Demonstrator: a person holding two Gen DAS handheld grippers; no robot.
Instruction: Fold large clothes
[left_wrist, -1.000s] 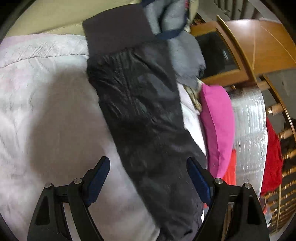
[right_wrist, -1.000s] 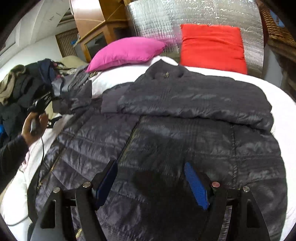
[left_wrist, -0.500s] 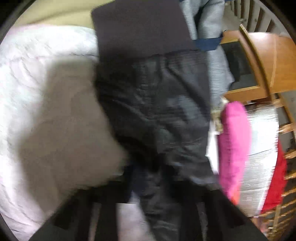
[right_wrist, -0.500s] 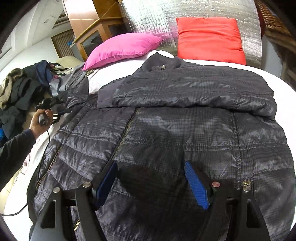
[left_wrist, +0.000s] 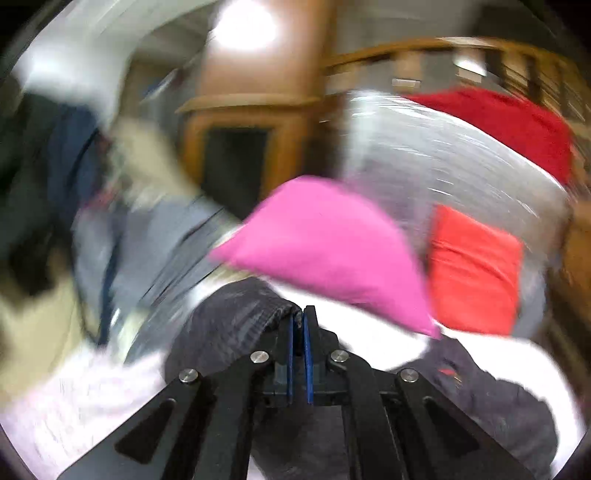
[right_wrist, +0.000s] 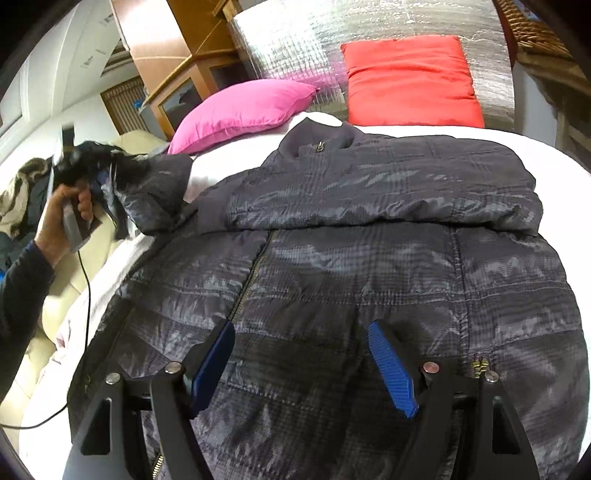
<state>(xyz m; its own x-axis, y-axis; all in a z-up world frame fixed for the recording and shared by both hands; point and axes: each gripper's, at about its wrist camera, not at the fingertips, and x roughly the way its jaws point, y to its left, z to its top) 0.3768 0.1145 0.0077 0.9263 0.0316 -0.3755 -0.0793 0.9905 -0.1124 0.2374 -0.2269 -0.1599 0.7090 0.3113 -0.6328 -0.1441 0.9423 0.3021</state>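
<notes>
Dark quilted jacket (right_wrist: 369, 266) lies spread on the white bed (right_wrist: 236, 151), collar toward the pink pillow (right_wrist: 243, 110); its right sleeve is folded across the chest. Left gripper (left_wrist: 298, 325) is clamped tight on that jacket's other sleeve (right_wrist: 159, 192), lifted off its left edge (left view heavily blurred). Right gripper (right_wrist: 301, 354) hovers over the jacket's lower panel, fingers wide apart, holding nothing.

The jacket (right_wrist: 369, 266) lies on the bed (right_wrist: 535, 147), two pillows (right_wrist: 243, 110) behind it against the headboard (right_wrist: 295, 44).
</notes>
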